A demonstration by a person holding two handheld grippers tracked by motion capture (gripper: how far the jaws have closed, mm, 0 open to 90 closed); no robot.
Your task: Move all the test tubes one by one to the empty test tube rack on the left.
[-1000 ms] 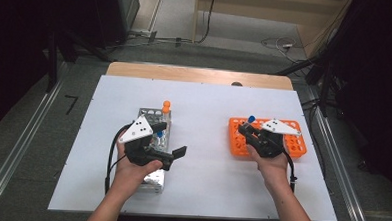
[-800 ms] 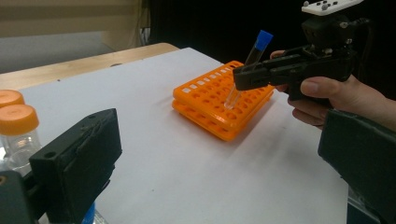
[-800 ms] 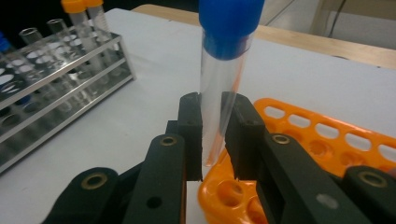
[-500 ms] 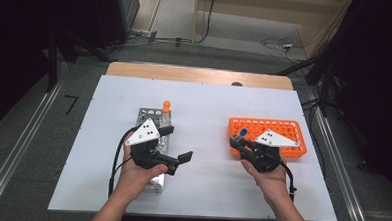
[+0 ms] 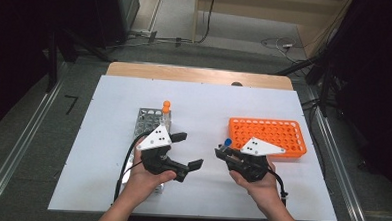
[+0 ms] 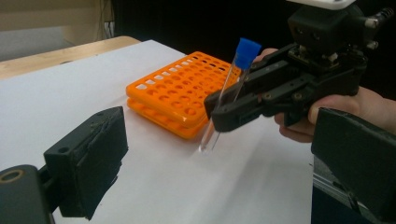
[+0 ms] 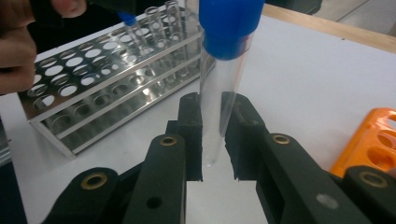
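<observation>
My right gripper (image 5: pixel 223 152) is shut on a clear test tube with a blue cap (image 5: pixel 227 142), held upright above the white table between the two racks. In the right gripper view the tube (image 7: pixel 219 88) stands between the two black pads of the right gripper (image 7: pixel 212 116). My left gripper (image 5: pixel 188 151) is open, its jaws have just been closing a little, and nothing is between them. In the left gripper view the left gripper (image 6: pixel 219 177) faces the held tube (image 6: pixel 226 98). The orange rack (image 5: pixel 273 136) lies right of the right gripper. The metal rack (image 5: pixel 148 121) holds an orange-capped tube (image 5: pixel 166 109).
A white sheet (image 5: pixel 102 151) covers the table, with a wooden edge (image 5: pixel 195 74) at the back. The metal rack (image 7: pixel 93 79) holds several clear tubes, one of them blue-capped (image 7: pixel 133 28). The orange rack (image 6: pixel 173 93) has only unfilled holes. Dark floor and metal rails surround the table.
My right gripper has moved off the orange rack, leftward and toward the person, carrying the blue-capped tube. The left gripper has shifted slightly right, off the metal rack's front.
</observation>
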